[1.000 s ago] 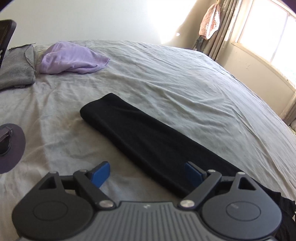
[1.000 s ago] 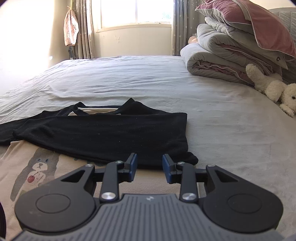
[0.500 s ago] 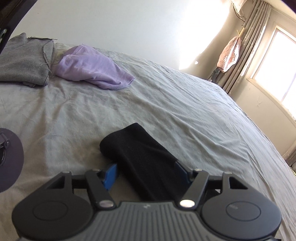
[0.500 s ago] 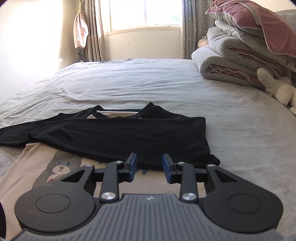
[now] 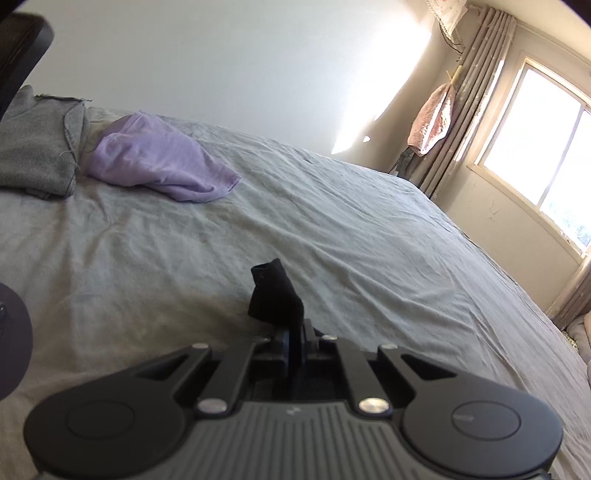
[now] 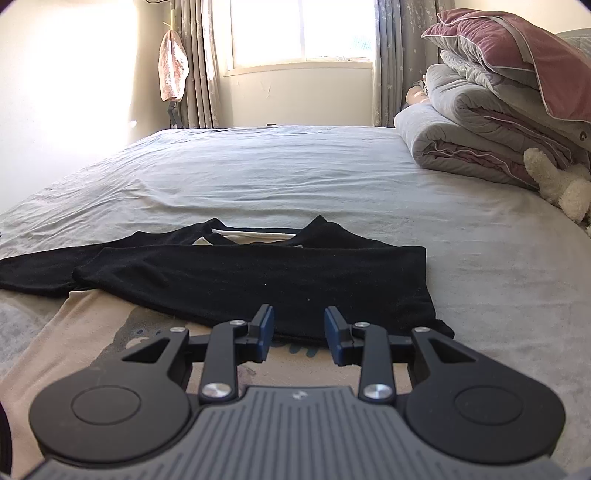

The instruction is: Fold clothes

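A beige shirt with a cartoon print and black sleeves lies flat on the grey bed sheet. One black sleeve is folded across its chest. In the left wrist view my left gripper is shut on the end of the other black sleeve, and its cuff sticks up bunched beyond the pads. My right gripper is open just over the near edge of the folded sleeve, with nothing pinched between its blue pads.
A purple garment and a grey garment lie at the far left of the bed. Rolled duvets and a plush toy are at the right. A window and curtains are beyond the bed.
My left gripper went from wide open over the flat black sleeve to shut on its end, which now stands bunched. The right gripper's opening is unchanged.
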`<act>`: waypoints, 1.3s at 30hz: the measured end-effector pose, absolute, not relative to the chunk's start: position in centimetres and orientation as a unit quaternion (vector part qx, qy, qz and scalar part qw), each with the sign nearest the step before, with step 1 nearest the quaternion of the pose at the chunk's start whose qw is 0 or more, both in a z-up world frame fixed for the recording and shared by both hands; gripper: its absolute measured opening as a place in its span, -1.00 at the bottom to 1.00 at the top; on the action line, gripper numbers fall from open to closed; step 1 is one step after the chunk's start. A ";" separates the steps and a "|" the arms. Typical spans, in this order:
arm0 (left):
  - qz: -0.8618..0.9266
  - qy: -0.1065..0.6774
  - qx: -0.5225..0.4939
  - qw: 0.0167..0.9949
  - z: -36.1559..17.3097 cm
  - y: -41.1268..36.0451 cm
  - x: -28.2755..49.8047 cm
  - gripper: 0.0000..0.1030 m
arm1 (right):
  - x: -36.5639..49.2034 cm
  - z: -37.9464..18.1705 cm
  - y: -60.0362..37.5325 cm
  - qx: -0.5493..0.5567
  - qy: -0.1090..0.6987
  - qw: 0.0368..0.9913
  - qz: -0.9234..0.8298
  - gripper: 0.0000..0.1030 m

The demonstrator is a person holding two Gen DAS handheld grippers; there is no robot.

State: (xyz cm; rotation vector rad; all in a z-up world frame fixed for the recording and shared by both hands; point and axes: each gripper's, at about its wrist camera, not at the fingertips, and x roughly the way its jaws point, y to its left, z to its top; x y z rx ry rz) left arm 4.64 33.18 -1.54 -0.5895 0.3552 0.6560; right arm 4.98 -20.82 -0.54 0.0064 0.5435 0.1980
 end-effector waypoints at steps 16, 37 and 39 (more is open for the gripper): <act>0.174 0.138 -0.235 0.946 4.2 24.7 5.2 -0.91 | 4.6 0.4 -19.5 0.030 0.264 0.956 0.123 -0.32; 0.024 0.153 -0.204 0.967 5.7 12.7 8.4 -0.91 | 5.9 1.1 -21.5 0.137 0.278 0.940 0.145 -0.32; 0.010 0.154 -0.205 0.967 5.9 11.1 8.9 -0.91 | 6.0 1.1 -22.1 0.153 0.279 0.937 0.145 -0.32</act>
